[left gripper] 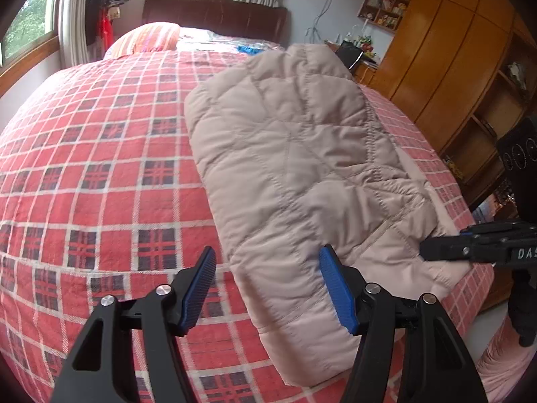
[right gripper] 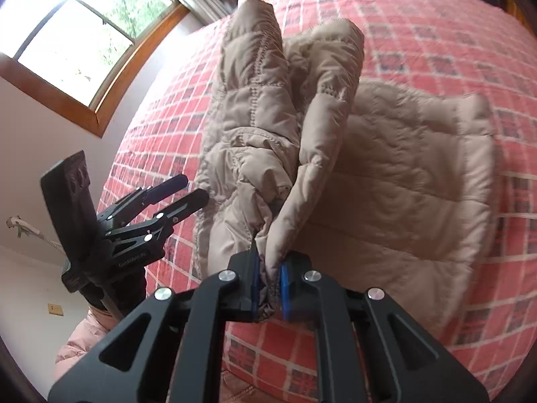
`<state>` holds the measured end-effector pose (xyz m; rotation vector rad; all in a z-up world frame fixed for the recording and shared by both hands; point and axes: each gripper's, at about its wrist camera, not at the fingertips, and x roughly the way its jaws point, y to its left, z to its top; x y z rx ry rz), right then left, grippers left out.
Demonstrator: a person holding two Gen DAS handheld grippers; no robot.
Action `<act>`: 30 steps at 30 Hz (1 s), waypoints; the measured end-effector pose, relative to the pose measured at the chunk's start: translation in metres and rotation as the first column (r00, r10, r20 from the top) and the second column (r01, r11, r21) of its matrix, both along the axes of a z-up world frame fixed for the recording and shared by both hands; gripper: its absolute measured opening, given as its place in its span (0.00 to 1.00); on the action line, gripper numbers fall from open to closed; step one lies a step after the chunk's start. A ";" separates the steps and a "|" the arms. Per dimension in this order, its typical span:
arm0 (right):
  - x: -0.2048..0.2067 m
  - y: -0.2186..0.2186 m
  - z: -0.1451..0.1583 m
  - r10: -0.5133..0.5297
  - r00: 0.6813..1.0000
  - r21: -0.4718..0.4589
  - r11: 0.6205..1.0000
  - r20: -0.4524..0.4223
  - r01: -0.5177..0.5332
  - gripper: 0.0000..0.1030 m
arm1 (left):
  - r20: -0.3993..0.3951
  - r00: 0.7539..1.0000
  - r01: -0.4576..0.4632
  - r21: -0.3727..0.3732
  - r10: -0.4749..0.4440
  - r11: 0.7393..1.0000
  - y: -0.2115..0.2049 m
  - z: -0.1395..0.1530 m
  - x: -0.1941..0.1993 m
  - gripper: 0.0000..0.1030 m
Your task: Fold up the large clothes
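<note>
A beige quilted jacket [left gripper: 295, 154] lies lengthwise on the red plaid bed [left gripper: 100, 168]. My left gripper [left gripper: 268, 255] is open just above the jacket's near left edge, with nothing between its blue pads [left gripper: 335, 288]. At the jacket's right hem my right gripper [left gripper: 436, 252] comes in from the side. In the right wrist view that right gripper [right gripper: 268, 288] is shut on a fold of the jacket [right gripper: 261, 107], which rises bunched from the jaws, while the jacket's remaining part lies flat on the bed [right gripper: 486, 50]. The left gripper [right gripper: 191, 191] shows open to the left.
A striped pillow [left gripper: 147, 38] and dark headboard [left gripper: 214, 13] are at the bed's far end. Wooden wardrobes [left gripper: 453, 50] and a cluttered desk [left gripper: 355, 53] stand along the right. A window [right gripper: 77, 43] is on the left wall. Pink fabric [right gripper: 84, 336] hangs off the bed's near edge.
</note>
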<state>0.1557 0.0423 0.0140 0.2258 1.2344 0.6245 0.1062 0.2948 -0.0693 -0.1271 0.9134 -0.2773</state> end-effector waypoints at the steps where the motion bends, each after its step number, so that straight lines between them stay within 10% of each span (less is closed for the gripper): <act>1: -0.005 -0.012 0.005 -0.015 1.000 0.000 1.000 0.015 0.015 0.08 | 0.006 1.000 0.013 -0.005 -0.013 1.000 -0.004 0.002 0.000 0.62; 11: -0.010 -0.099 -0.048 -0.184 0.979 -0.033 0.983 -0.086 0.182 0.08 | -0.041 0.994 0.103 0.023 -0.102 0.994 -0.051 -0.022 0.013 0.62; 22: 0.002 -0.096 -0.096 -0.160 0.975 -0.038 0.987 -0.153 0.156 0.14 | -0.116 0.987 0.102 -0.059 -0.109 0.993 -0.055 -0.047 0.020 0.63; 25: 0.006 -0.093 -0.073 -0.162 0.980 -0.036 0.987 -0.115 0.159 0.29 | -0.137 0.984 0.099 -0.133 -0.117 0.986 -0.045 -0.047 0.024 0.62; 27: 0.009 -0.099 -0.060 -0.199 0.977 -0.030 0.980 -0.071 0.198 0.65 | -0.159 0.980 0.092 -0.188 -0.123 0.978 -0.038 -0.048 0.027 0.61; 30: 0.024 -0.104 -0.048 -0.229 0.973 -0.013 0.973 -0.042 0.229 0.69 | -0.180 0.975 0.086 -0.232 -0.129 0.969 -0.034 -0.051 0.032 0.58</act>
